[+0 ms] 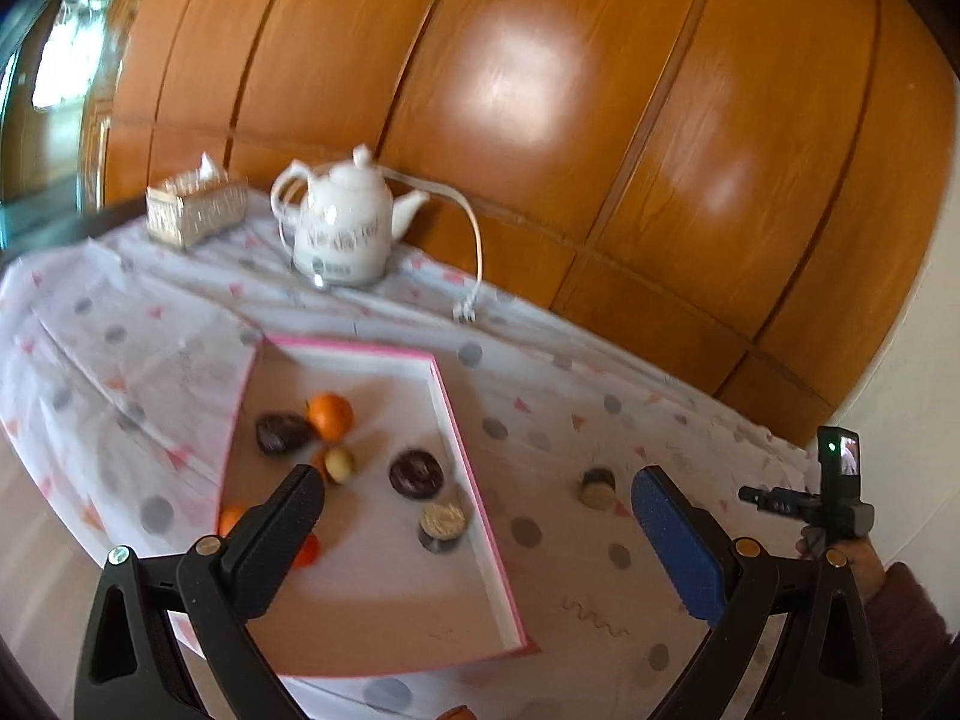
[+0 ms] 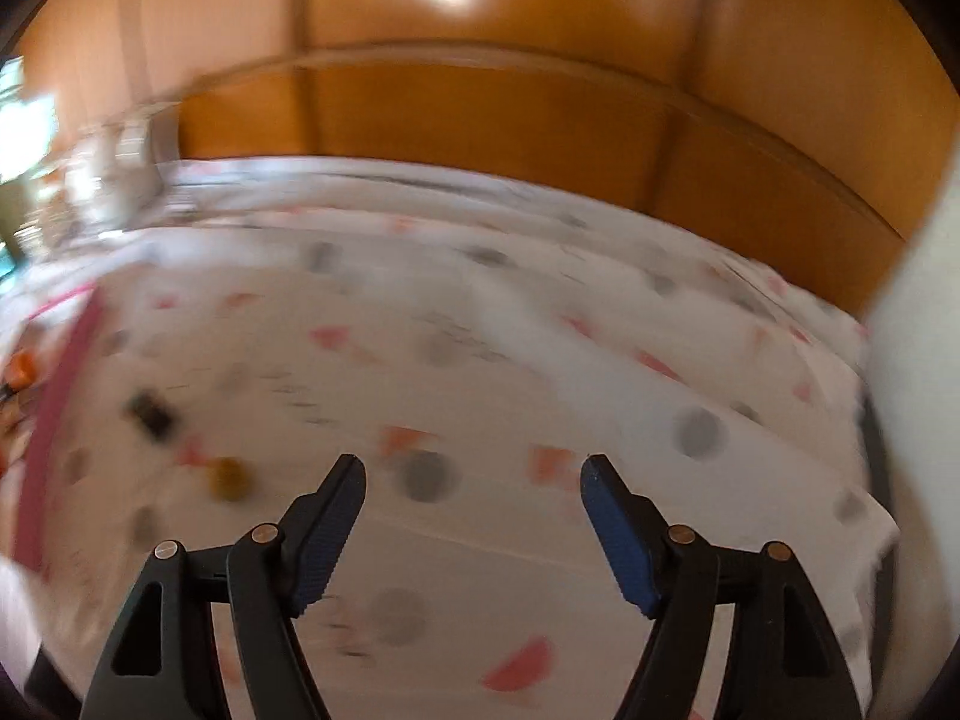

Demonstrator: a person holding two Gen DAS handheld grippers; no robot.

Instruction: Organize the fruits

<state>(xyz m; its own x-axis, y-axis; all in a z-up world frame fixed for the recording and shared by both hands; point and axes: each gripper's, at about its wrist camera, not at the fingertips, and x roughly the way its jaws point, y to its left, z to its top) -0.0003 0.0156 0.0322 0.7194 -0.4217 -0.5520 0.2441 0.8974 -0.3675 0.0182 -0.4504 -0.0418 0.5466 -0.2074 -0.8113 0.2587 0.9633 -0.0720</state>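
Note:
A shallow pink-edged box [image 1: 474, 480] lies on the patterned tablecloth. In it are an orange [image 1: 329, 416], a dark fruit [image 1: 281, 432], a small tan fruit [image 1: 339, 464], a dark round fruit [image 1: 416, 474], a gold-topped one [image 1: 442, 525] and more orange fruit [image 1: 231, 519] behind my left finger. A small dark-and-tan fruit [image 1: 597, 487] sits on the cloth right of the box. My left gripper [image 1: 477, 495] is open and empty above the box. My right gripper [image 2: 474, 480] is open and empty over the cloth; its blurred view shows a dark piece [image 2: 153, 414], a yellowish piece [image 2: 230, 478] and the box edge [image 2: 60, 414].
A white electric kettle [image 1: 351, 228] with its cord [image 1: 474, 264] and a woven tissue box [image 1: 195, 207] stand at the table's far side. Wooden panelling [image 1: 600, 120] rises behind the table. The other hand-held gripper's camera unit [image 1: 840, 480] shows at the right. The table's right edge [image 2: 864, 480] meets a white wall.

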